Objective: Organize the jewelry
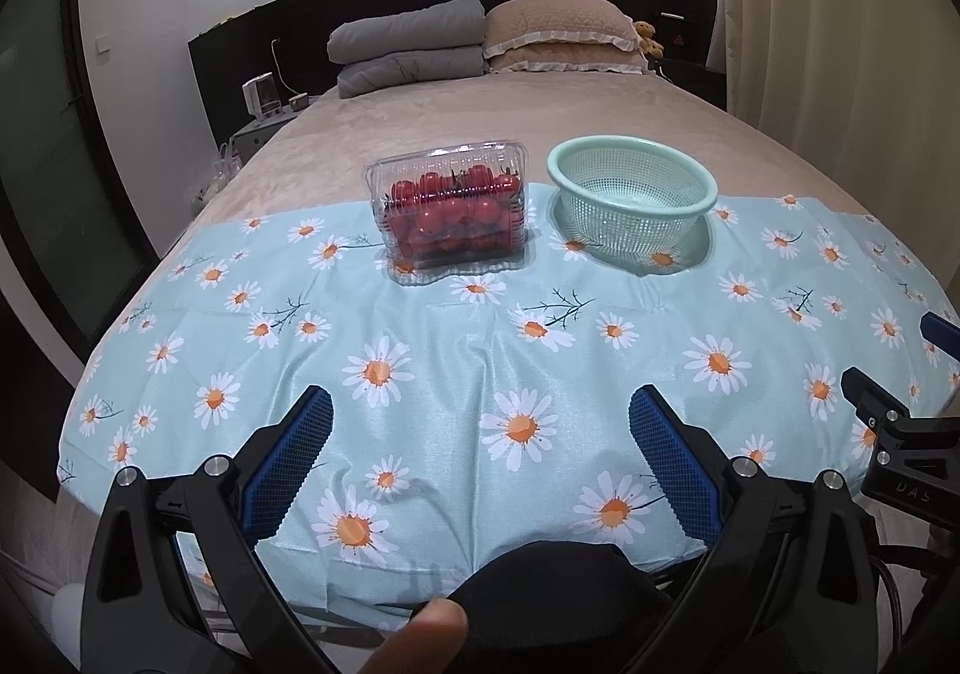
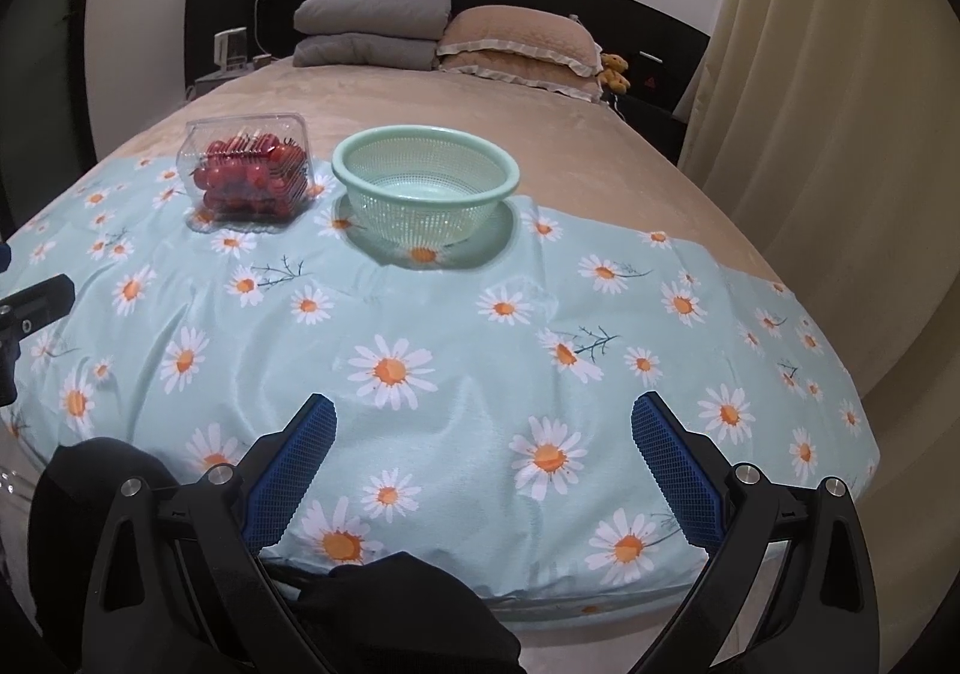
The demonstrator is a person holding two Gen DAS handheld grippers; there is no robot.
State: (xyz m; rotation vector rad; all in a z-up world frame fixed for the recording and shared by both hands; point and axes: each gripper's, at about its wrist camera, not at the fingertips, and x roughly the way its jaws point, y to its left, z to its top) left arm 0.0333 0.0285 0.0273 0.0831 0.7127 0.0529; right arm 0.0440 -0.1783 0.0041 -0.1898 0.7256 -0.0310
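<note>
Bedroom. Bed (image 1: 540, 116) with tan cover, grey folded blankets (image 1: 408, 44) and pink pillows (image 1: 558, 35) at 12 o'clock, curtain (image 2: 810, 104) toward 2 o'clock. A daisy-print cloth (image 1: 480, 350) is spread over the near end of the bed and serves as my work surface.

On the cloth, far edge: a mint colander (image 2: 426, 182), empty and upright, at 12 o'clock in my right wrist view; just beside it, toward 10 o'clock, a closed clear clamshell of cherry tomatoes (image 2: 249, 173). The two are apart, not touching.

Left gripper (image 1: 480, 428): jaws spread wide, nothing between them, hovering over the near cloth. Right gripper (image 2: 483, 434): same, released and empty.

Jewelry: none visible in either view. I cannot locate the task's thing. I judge nothing is done yet; box untouched, colander empty.
</note>
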